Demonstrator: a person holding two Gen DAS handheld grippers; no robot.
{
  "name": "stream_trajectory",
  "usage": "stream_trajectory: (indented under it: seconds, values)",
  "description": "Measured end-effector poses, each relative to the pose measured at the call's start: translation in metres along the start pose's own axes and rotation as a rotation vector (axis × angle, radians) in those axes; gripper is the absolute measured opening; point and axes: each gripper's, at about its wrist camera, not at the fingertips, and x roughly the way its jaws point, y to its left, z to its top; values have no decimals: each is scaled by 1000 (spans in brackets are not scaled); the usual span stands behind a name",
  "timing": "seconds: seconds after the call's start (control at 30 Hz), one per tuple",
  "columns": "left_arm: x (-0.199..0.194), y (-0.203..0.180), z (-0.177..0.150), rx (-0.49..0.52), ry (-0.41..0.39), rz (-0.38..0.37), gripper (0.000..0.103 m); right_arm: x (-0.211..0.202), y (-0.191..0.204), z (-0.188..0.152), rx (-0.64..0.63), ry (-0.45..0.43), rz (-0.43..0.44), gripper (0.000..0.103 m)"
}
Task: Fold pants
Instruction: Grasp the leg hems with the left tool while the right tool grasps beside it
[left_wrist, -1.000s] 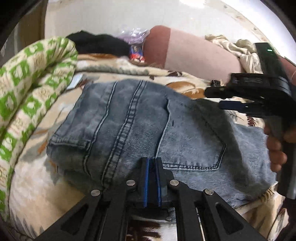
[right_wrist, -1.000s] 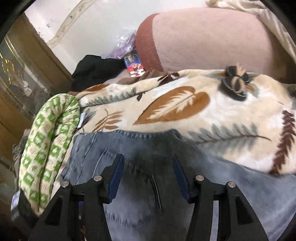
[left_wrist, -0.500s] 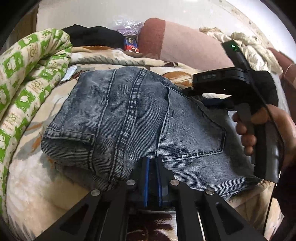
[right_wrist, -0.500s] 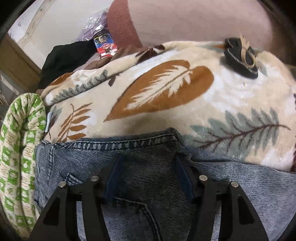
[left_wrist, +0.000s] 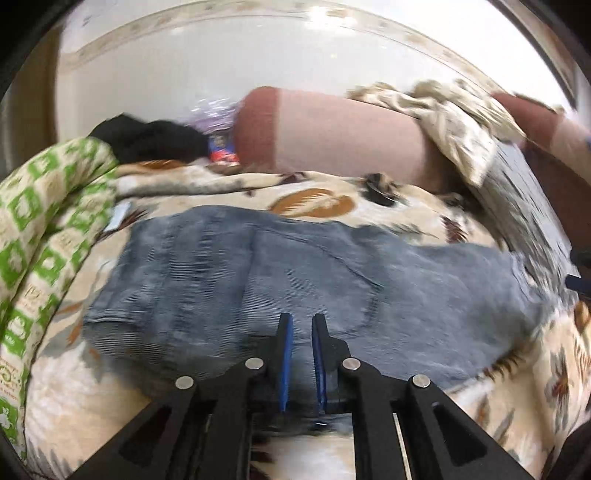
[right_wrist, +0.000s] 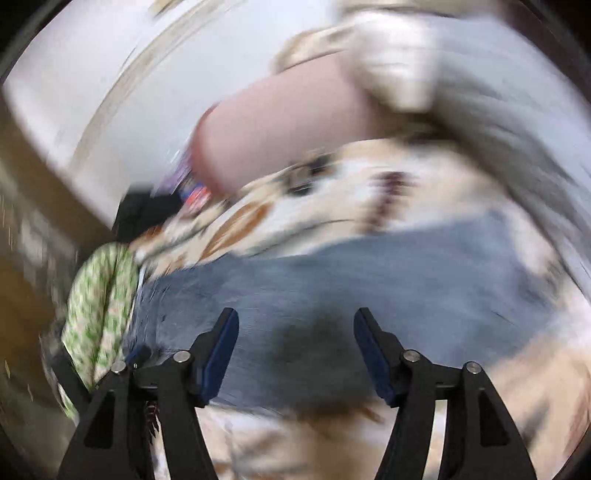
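Lying folded on feather-print blanket (left_wrist: 554, 373), jeans (left_wrist: 295, 273) — green quilt (left_wrist: 44, 229) beside, left tongs (left_wrist: 300, 325) slightly parted, right tongs (right_wrist: 295, 321) spread wide.

The pants (left_wrist: 280, 280) lie folded on my blanket (left_wrist: 546, 373), just in front of my left gripper (left_wrist: 300, 325). A rolled quilt (left_wrist: 44, 236) sits to their left. Behind them a long pillow (left_wrist: 332, 136) lies across the bed (some cloth (left_wrist: 450, 125) is draped over it). My right gripper (right_wrist: 295, 319) is over the pants too.

Leaf-print blanket (left_wrist: 314, 199), green quilt (left_wrist: 48, 206), pink bolster (left_wrist: 332, 136).
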Motion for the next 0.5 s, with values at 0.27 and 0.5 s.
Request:
stream_trajectory:
  seconds: [0.27, 0.5]
  values:
    - [2, -57, -18, 59, 52, -55, 19, -30, -136, -24, 403, -45, 115, 68]
    - [0, -110, -12, 141, 95, -97, 19, -7, -174, -22, 558, -25, 182, 68]
